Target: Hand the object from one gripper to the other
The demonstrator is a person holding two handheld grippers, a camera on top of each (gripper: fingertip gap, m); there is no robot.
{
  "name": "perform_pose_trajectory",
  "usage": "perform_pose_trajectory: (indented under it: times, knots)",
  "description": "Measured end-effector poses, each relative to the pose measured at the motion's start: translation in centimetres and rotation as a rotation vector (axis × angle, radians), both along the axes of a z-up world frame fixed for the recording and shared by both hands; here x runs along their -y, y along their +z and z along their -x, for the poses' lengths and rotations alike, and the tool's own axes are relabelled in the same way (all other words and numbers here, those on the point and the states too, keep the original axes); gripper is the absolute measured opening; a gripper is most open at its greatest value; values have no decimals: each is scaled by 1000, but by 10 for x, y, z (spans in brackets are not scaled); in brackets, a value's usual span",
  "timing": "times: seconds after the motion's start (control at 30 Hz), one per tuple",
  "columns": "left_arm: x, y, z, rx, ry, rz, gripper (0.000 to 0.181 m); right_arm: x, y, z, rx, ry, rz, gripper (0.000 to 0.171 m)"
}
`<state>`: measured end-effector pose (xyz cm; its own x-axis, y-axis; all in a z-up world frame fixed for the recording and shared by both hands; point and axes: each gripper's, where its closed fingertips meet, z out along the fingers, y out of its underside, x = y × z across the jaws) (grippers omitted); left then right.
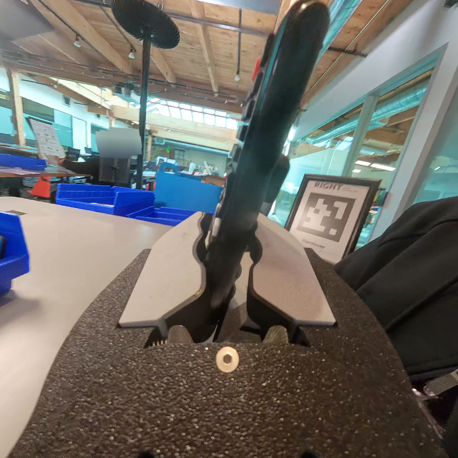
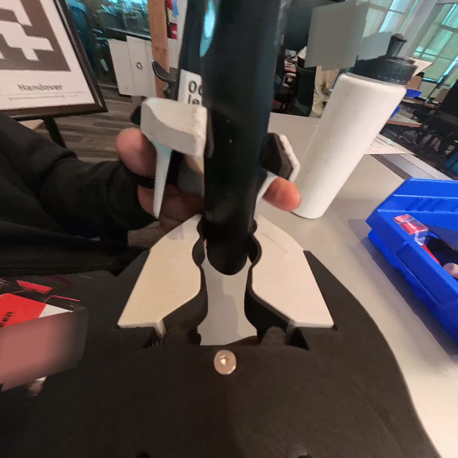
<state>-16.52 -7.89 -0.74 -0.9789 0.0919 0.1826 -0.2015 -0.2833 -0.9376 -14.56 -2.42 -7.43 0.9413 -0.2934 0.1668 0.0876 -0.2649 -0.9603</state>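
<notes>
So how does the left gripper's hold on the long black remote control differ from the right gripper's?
The left gripper takes the long black remote control deep between its fingers; the right gripper pinches only its rounded end. The left gripper grips farther up it than the right gripper. Both look shut on it.

We hold both tools upright over the worktop: the left tool [image 1: 229,238] clamped on the black remote [image 1: 280,119], the right tool [image 2: 226,235] closed around its lower end, our left hand [image 2: 158,178] behind it.
</notes>
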Motion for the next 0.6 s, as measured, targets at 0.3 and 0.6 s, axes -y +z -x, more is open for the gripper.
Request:
perform_pose_trajectory:
  times: [0.3, 0.6]
  knots:
    - [-41, 0, -31, 350, 332, -264, 62, 58, -1, -50, 363, -413, 352, 29]
    - [-51, -12, -24, 215, 326, -484, 81, 104, 49, -68, 970, -809, 603, 24]
